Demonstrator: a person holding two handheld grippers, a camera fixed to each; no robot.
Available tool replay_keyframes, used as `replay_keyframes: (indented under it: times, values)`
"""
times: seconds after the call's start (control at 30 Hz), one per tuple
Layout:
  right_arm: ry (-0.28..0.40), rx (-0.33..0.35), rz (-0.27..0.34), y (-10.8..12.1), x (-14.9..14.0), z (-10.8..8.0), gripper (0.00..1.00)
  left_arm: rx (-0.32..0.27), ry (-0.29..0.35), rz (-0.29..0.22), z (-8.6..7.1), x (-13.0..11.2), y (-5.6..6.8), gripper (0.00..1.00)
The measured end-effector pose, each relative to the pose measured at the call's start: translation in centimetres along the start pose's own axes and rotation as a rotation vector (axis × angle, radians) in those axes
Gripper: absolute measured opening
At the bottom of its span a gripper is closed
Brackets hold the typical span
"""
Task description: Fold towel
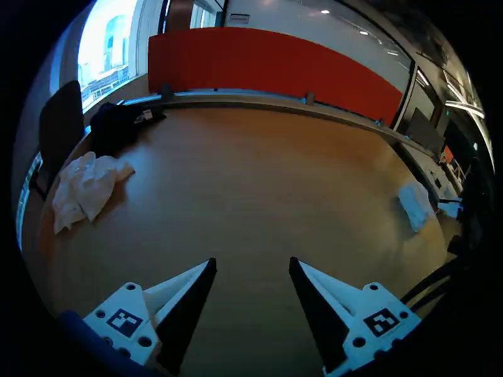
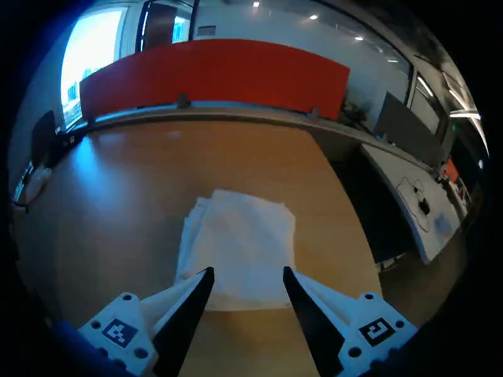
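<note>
Hovering both grippers with fingers apart, I judge one folded towel (image 2: 242,248) done, lying lower centre just beyond my right gripper (image 2: 248,276), while a crumpled towel (image 1: 88,188) at the left gripper view's left edge remains, well away from my left gripper (image 1: 251,267) on the table (image 1: 251,176).

Open-plan office: long wooden desk (image 1: 251,182), red divider screen (image 1: 276,66), monitors (image 2: 409,129).

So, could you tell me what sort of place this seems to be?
Probably an open-plan office: a long wooden desk backed by a red divider screen, a dark chair beside the window, and another desk beyond.
</note>
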State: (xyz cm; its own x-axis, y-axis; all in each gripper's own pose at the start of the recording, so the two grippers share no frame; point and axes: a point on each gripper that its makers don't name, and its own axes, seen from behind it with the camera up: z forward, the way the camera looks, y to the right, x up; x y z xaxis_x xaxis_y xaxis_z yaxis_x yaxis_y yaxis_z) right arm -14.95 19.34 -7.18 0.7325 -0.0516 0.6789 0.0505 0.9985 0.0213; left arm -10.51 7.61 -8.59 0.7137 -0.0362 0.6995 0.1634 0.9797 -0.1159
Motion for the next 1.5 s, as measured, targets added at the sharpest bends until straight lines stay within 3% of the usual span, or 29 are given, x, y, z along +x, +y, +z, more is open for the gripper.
replay_keyframes:
  times: [0.4,0.53,0.7,0.87,1.1,1.5]
  values:
    - [0.272,0.017,0.109,-3.0,8.6,-1.3,0.85,-0.019,0.155,-0.038,0.6,4.6,0.0,0.86]
    - [0.352,0.036,0.111,-4.7,11.2,-2.0,0.86,-0.022,0.223,-0.037,0.5,6.5,0.1,0.85]
    - [0.444,0.064,0.107,-7.4,14.2,-2.7,0.95,-0.007,0.29,-0.026,0.7,8.3,-0.3,0.85]
    - [0.501,0.087,0.101,-10.0,16.1,-2.9,0.99,0.01,0.336,-0.01,1.0,9.3,-0.6,0.86]
    - [0.581,0.105,0.108,-12.8,18.6,-3.9,0.99,0.056,0.447,0.002,0.3,11.6,-1.8,0.86]
    - [0.619,0.073,0.123,-15.4,20.3,-4.3,0.99,0.113,0.536,0.049,-0.8,14.3,-2.8,0.86]
